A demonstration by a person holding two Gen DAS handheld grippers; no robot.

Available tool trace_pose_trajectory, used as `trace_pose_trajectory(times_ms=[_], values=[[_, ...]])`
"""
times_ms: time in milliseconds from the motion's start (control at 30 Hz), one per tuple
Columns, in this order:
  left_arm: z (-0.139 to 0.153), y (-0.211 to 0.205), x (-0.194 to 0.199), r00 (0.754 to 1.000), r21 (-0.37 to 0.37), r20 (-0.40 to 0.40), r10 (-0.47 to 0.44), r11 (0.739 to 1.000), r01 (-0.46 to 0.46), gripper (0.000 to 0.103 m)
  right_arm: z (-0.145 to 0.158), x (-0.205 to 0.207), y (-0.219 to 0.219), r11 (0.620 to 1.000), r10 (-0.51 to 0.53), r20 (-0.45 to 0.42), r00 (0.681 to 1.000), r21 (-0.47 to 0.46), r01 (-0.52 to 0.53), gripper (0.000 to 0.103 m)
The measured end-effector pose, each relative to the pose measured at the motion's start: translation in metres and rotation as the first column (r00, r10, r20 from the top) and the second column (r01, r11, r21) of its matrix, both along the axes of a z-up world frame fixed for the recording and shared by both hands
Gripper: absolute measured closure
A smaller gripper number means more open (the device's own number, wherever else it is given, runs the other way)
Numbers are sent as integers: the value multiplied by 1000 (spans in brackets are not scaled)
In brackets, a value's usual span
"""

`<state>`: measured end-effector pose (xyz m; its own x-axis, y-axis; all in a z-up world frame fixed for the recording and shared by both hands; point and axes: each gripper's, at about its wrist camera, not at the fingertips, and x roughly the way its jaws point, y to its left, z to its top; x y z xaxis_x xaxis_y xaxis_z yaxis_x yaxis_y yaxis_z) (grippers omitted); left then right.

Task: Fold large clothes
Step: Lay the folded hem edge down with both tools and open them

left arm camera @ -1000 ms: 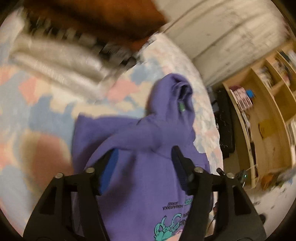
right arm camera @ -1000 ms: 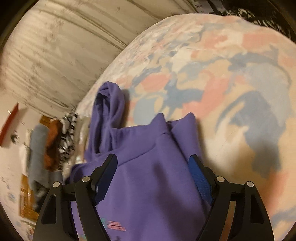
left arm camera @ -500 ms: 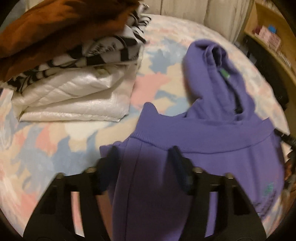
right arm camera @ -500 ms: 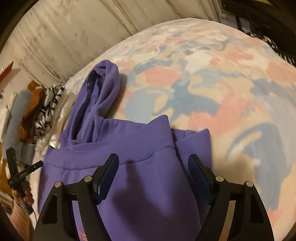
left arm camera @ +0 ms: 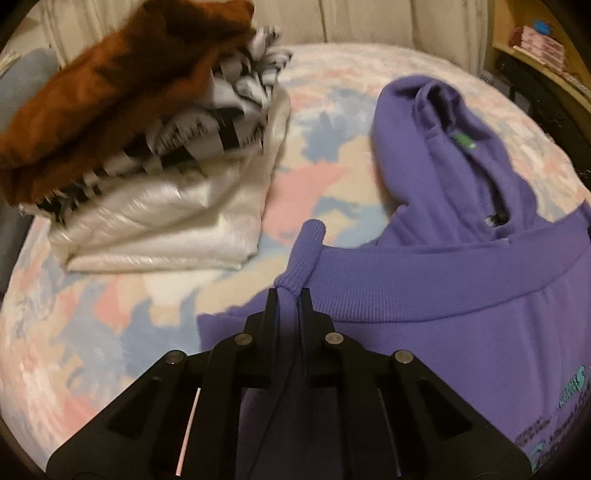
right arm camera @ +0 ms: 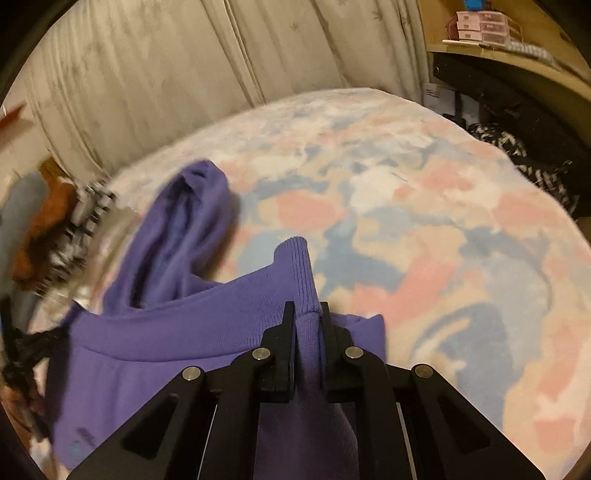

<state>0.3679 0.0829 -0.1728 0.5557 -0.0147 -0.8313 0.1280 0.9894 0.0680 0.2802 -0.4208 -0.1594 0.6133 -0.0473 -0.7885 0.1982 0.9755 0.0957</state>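
A purple hoodie [left arm camera: 461, 317] lies on a pastel patterned bedspread [left arm camera: 314, 184], its hood [left arm camera: 443, 140] stretched toward the far edge. The ribbed hem band [left arm camera: 424, 273] is folded up across the body. My left gripper [left arm camera: 288, 291] is shut on the left end of that ribbed band, which pokes up past the fingertips. In the right wrist view the same hoodie [right arm camera: 177, 332] spreads to the left, and my right gripper [right arm camera: 306, 306] is shut on the band's right corner [right arm camera: 295, 266], pinched upright between the pads.
A stack of folded clothes [left arm camera: 147, 158] sits at the left of the bed: brown on top, black-and-white stripes, white quilted below. A pale curtain [right arm camera: 184, 74] hangs behind the bed. Wooden shelves [right arm camera: 498, 33] and dark clutter stand at the right. Bare bedspread [right arm camera: 443, 240] lies right of the hoodie.
Both grippers came down onto the hoodie's ribbed band and went from wide open to shut on its two ends. Both views rolled and tilted down toward the bed.
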Motion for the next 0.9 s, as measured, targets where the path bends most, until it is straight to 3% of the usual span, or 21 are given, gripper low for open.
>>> trace_pose_trajectory(times_ms=[67,133,267,400,567,600,633,800,900], values=[[-15,-6,7,1000,12,-15,9,1000,-9,96,-29,13,-2,999,-14,-79,997,-33,12,95],[-19,-5,8,1000,-4,-7,18,1000,-18,96,-48,15,-6,999,-33,-97,995,-19,31,95],[-13,1,5,1000,-35,-8,30,999,-30,92,-44,17,2,998,-16,-113,994,-59,9,91],[0,9,-7,998,-65,-34,54,996,-56,80,-16,3,12,995,-3,-93,996,-96,-6,62],[29,11,-50,996,-73,67,51,996,-46,80,29,-32,39,996,67,10,998,-55,-66,60],[32,6,-59,996,-71,82,32,997,-26,81,32,-36,49,995,92,19,996,-42,-92,60],[33,1,-66,996,-68,92,20,998,-14,89,33,-40,59,993,112,18,994,-39,-111,61],[20,-21,-78,995,-23,100,7,1000,-5,94,10,-44,121,971,234,-24,972,-35,-235,61],[2,-17,-66,993,43,98,65,997,-70,94,-8,-45,146,959,252,-41,967,-124,-255,62]])
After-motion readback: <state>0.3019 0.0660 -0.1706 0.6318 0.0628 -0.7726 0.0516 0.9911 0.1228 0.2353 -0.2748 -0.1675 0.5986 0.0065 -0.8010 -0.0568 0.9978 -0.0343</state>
